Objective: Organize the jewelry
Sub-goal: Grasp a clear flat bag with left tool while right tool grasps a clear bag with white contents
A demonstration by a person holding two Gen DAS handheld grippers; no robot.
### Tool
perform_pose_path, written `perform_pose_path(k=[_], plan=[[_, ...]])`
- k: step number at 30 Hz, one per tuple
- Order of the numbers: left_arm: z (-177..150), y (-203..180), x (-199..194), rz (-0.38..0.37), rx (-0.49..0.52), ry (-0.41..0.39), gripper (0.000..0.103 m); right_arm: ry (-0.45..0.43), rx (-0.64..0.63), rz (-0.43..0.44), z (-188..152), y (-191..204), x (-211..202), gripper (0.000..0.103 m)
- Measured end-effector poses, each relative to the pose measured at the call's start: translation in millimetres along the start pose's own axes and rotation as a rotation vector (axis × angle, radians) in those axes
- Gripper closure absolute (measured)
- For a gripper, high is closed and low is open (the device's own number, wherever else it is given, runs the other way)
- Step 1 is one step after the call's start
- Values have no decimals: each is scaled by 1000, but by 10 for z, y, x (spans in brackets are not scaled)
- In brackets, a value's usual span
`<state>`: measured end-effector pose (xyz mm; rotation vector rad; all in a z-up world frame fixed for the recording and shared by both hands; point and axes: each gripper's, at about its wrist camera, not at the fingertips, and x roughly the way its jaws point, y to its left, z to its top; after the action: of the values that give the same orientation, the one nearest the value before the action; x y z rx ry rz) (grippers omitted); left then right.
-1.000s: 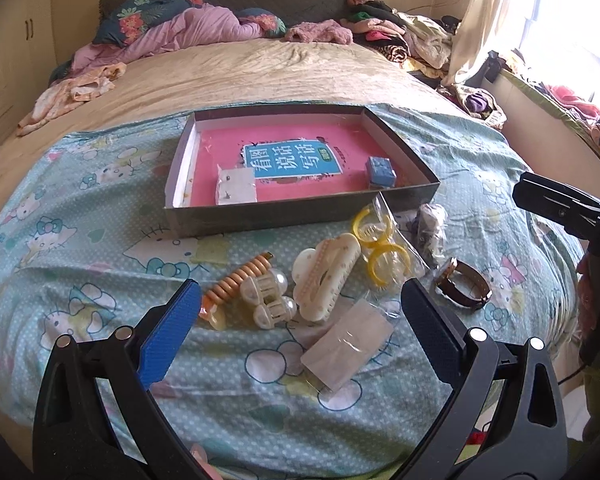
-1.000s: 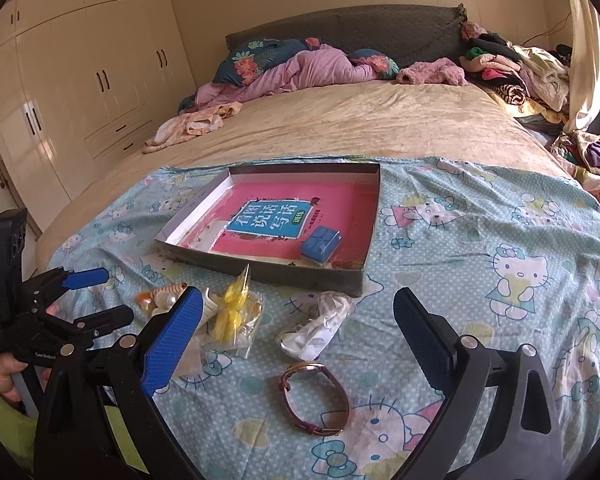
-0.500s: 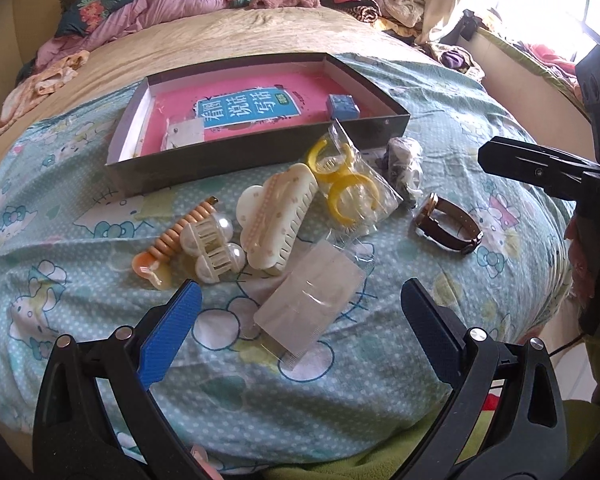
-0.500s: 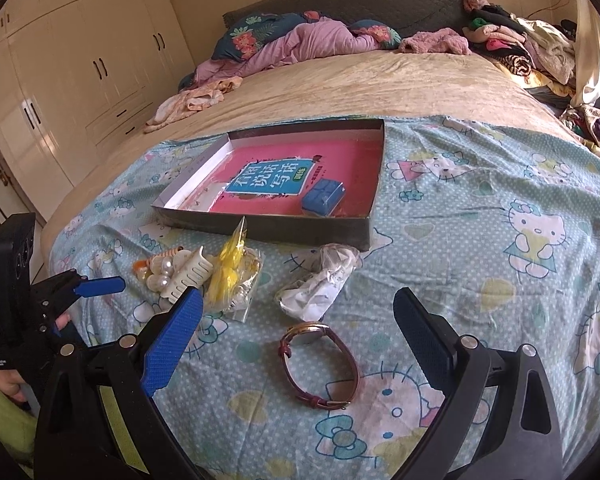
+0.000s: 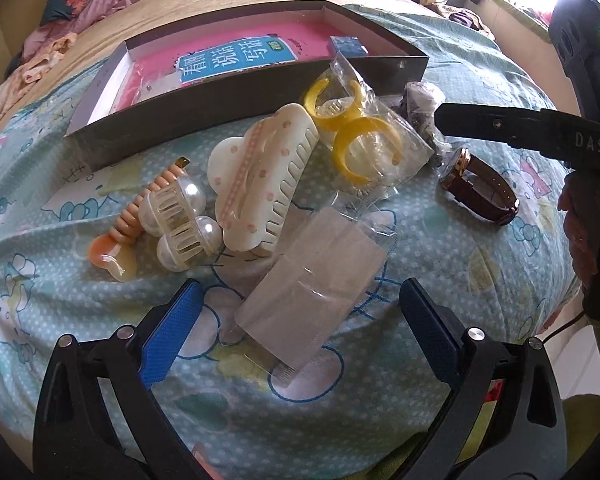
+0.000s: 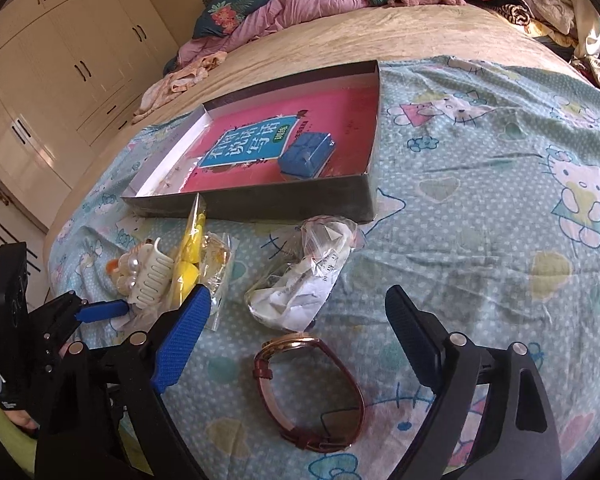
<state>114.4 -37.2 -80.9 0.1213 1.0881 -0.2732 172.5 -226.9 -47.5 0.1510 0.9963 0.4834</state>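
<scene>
On the blue cartoon-print sheet (image 5: 440, 360) the loose pieces lay in a row in front of the shallow grey box (image 5: 236, 92), which already held a small blue case (image 6: 307, 152) on its pink liner.

Furthest left in the left wrist view sat an orange hair clip (image 5: 116, 252) and a pearl claw clip (image 5: 180, 220), touching each other, and just beside them a large cream claw clip (image 5: 260, 180). Below these lay a flat clear sachet (image 5: 312, 284), and the left gripper (image 5: 300, 328) hung over its near end with its blue pads (image 5: 168, 336) wide apart, though they had just been closing a little; the sachet lay between them, untouched. To take it well, I judged the pads should come down astride the short width and pinch near one edge, since so thin and slippery a packet would slide if pressed flat into the soft bedding.

Further right lay a bag of yellow rings (image 5: 352, 136), leaning on the box's front wall, then a crumpled clear packet (image 6: 304, 276).

Rightmost was the brown-strapped watch (image 6: 312, 388), and the right gripper (image 6: 296, 340) stood over it, jaws apart and also just closing, the strap loop between them but not yet gripped. The case end looked the firmer place to clamp (the strap would likely fold). Both items then needed lifting clear of the box wall before being set inside.
</scene>
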Motion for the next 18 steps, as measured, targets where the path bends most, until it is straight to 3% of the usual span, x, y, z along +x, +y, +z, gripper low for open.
perform_pose_path(k=[2,7,11,12,18], plan=[[7,12,44,-1,-7,12,19,19,25,20,30,-35,102,27],[16,17,65,-3,-15,8,23,10,48,27,59,-72,219,32],[23,-6,48,2,-8,-5,39,-9,40,40,51,-68,213,48],[28,-11,45,-2,-4,-6,46,-16,38,38,45,-64,204,49],[24,-121,-23,-8,48,-39,66,-58,36,48,7,-67,68,54]])
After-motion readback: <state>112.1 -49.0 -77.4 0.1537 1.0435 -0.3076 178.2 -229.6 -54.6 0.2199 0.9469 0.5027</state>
